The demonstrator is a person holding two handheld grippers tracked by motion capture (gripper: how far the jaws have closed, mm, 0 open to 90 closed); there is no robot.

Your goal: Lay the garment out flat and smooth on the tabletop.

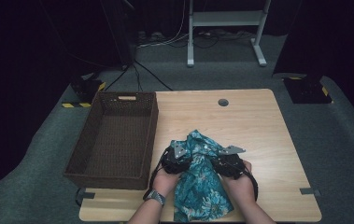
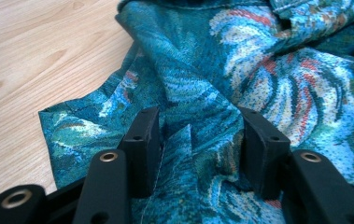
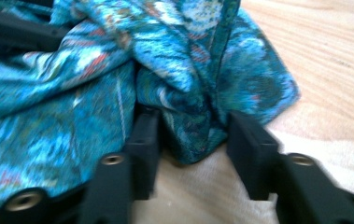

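Your left tongs [image 2: 198, 140] stand part open astride a raised fold of the cloth [image 2: 268, 84], pads not pressing it. Your right tongs [image 3: 193, 140] are part open too, a bunched edge between the jaws, left pad touching. From above you see 1 crumpled cloth at the near middle of 1 table [image 1: 254, 116], 1 basket [image 1: 118, 140] left of it, and 2 hands.
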